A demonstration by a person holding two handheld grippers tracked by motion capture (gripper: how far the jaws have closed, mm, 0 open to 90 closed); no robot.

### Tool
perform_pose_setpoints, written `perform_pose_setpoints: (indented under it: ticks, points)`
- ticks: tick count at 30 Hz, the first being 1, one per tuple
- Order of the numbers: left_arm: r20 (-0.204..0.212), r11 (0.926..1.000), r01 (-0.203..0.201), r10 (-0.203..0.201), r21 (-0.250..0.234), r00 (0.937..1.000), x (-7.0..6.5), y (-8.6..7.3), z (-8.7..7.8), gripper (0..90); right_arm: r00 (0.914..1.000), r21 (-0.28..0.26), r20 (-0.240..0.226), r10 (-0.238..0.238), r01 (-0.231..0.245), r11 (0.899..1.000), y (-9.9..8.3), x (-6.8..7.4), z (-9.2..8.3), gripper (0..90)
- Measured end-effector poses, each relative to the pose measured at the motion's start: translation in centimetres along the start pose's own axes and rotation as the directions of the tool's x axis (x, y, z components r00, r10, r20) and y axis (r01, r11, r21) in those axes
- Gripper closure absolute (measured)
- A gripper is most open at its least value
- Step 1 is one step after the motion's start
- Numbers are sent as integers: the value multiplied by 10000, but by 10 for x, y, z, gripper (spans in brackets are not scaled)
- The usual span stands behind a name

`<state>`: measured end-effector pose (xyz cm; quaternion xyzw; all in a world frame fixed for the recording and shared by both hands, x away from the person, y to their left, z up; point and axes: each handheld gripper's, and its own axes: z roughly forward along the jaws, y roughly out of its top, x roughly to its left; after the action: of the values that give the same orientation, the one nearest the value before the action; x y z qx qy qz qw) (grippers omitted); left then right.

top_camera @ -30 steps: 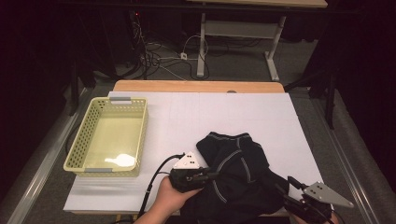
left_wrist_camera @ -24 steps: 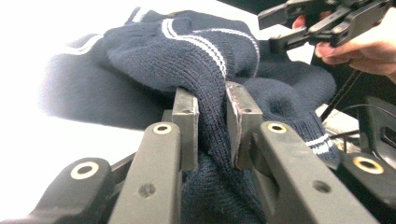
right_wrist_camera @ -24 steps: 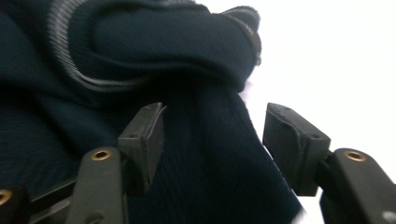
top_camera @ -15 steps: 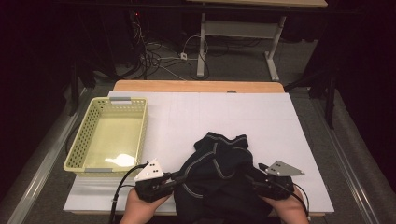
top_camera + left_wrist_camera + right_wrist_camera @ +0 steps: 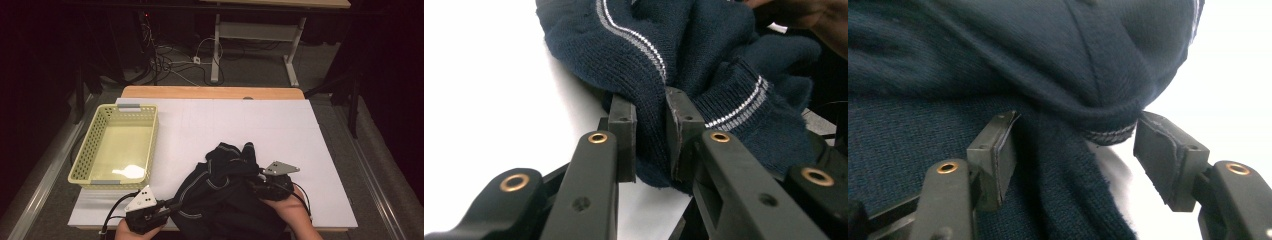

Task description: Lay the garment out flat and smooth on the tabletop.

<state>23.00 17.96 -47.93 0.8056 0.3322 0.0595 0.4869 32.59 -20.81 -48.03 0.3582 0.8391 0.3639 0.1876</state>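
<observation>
A dark navy knitted sweater [image 5: 220, 197] with thin pale stripes lies bunched at the table's front middle. My left gripper [image 5: 175, 204] is at its left side, near the front edge. In the left gripper view the jaws of this gripper [image 5: 651, 107] are shut on a fold of the sweater [image 5: 704, 45]. My right gripper [image 5: 250, 180] reaches in from the sweater's right side. Its jaws [image 5: 1075, 130] have just been closing a little. A striped hem of the sweater [image 5: 1023, 50] lies between them, and the right pad [image 5: 1168, 155] stands clear of the cloth.
A pale yellow mesh basket [image 5: 86, 152] stands at the left of the white table top [image 5: 260, 120]. A wooden strip [image 5: 210, 92] runs along the far edge. Cables and desk legs lie on the dark floor beyond.
My left gripper has moved left and nearer the front edge, drawing the sweater's side with it. My right gripper has come in from the right edge onto the sweater.
</observation>
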Motion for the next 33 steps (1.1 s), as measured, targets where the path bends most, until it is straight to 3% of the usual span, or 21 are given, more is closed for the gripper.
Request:
perform_pose_setpoints:
  ticks: [7, 9, 13, 16, 20, 24, 30, 33]
  points:
    - [72, 10000, 52, -52, 3, 10000, 1, -3, 3, 750, 9992, 439, -368, 182, -166, 9989, 0, -2, 4, 521]
    - [85, 9999, 115, -115, 40, 9999, 2, -2, 4, 748, 9988, 401, -445, 198, -180, 9990, -1, -2, 3, 628]
    - [130, 9998, 163, -165, 128, 9998, 4, 1, 11, 747, 9978, 271, -608, -264, 281, 9992, -4, 1, -2, 783]
    - [183, 9999, 82, -85, 136, 9998, 6, 7, 16, 747, 9989, 184, -293, -379, 384, 9991, -11, -2, -11, 808]
    - [368, 10000, 19, -20, 46, 9993, 6, 16, 26, 746, 9995, -4, 326, 41, -40, 10000, -25, -15, -31, 816]
    - [660, 9996, -268, 269, -27, 9975, 3, 28, 40, 746, 9946, -237, 921, 480, -460, 9987, -40, -25, -54, 816]
    - [974, 9965, -834, 835, -49, 9917, -5, 45, 62, 749, 9734, -449, 2045, 1034, -962, 9943, -66, -38, -90, 820]
    - [1332, 9938, -1109, 1111, -92, 9848, -10, 54, 72, 750, 9608, -613, 2367, 1446, -1337, 9891, -79, -46, -109, 821]
